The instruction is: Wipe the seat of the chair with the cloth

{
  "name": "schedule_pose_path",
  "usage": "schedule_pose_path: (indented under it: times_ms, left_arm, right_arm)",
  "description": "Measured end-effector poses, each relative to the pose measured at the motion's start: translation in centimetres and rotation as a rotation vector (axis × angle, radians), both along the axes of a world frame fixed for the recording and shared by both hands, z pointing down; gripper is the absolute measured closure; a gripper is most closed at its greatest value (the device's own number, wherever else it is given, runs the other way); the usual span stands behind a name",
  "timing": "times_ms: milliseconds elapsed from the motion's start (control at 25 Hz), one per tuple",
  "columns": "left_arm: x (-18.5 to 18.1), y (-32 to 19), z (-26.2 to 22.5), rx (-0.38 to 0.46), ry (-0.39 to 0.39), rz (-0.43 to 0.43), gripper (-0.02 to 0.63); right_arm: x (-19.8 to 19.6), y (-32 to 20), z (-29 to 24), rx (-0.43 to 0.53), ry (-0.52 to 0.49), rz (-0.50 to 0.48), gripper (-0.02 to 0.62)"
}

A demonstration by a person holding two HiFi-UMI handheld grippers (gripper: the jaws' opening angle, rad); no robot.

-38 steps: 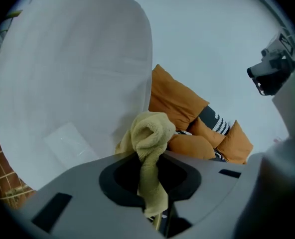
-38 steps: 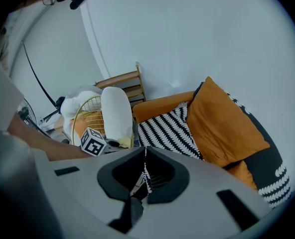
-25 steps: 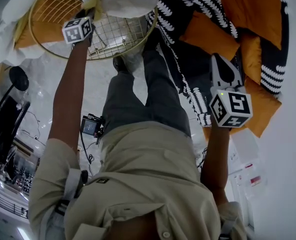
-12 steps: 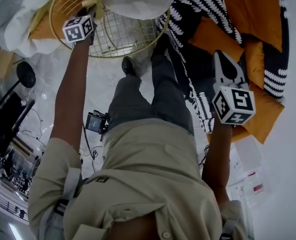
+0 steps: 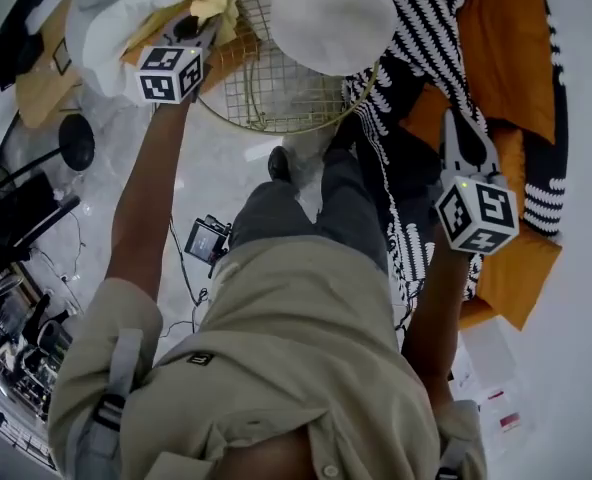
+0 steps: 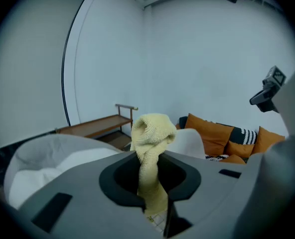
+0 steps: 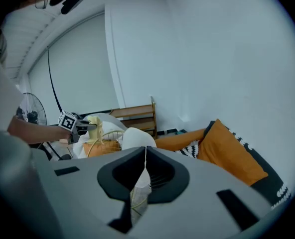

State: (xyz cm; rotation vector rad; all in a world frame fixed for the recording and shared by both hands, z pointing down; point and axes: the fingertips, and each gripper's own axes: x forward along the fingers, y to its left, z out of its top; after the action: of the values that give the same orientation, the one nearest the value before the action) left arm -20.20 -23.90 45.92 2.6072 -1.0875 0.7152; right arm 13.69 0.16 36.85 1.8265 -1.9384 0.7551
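One of the two, the left gripper (image 5: 201,36), holds the yellow cloth (image 5: 219,6) just beside the wire chair seat (image 5: 266,88); the closed, empty right gripper (image 5: 454,133) is well apart

The person wears a tan short-sleeved shirt (image 5: 296,368), grey trousers (image 5: 301,213) and dark shoes (image 5: 279,163). Grey straps (image 5: 114,393) go round the upper arms. The left gripper (image 5: 208,30) and right gripper (image 5: 454,120) are grey, each with a white cube (image 5: 169,73) marked with black squares.
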Motion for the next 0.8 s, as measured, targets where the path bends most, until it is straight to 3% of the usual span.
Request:
schedule_pose_path:
  times_ms: [360,800]
  left_arm:
    - [-3.2,6.3,-20.2,0.271,0.066,0.107,0.531]
    - [-7.2,16.1,-36.3,0.442,0.219,0.124,0.528]
  right_arm:
    - [-6.3,-0.5,-11.0,0.181,-0.005,-0.081,0.571]
    - [-11.5,2.0,-23.2,0.38,0.058,-0.188,0.571]
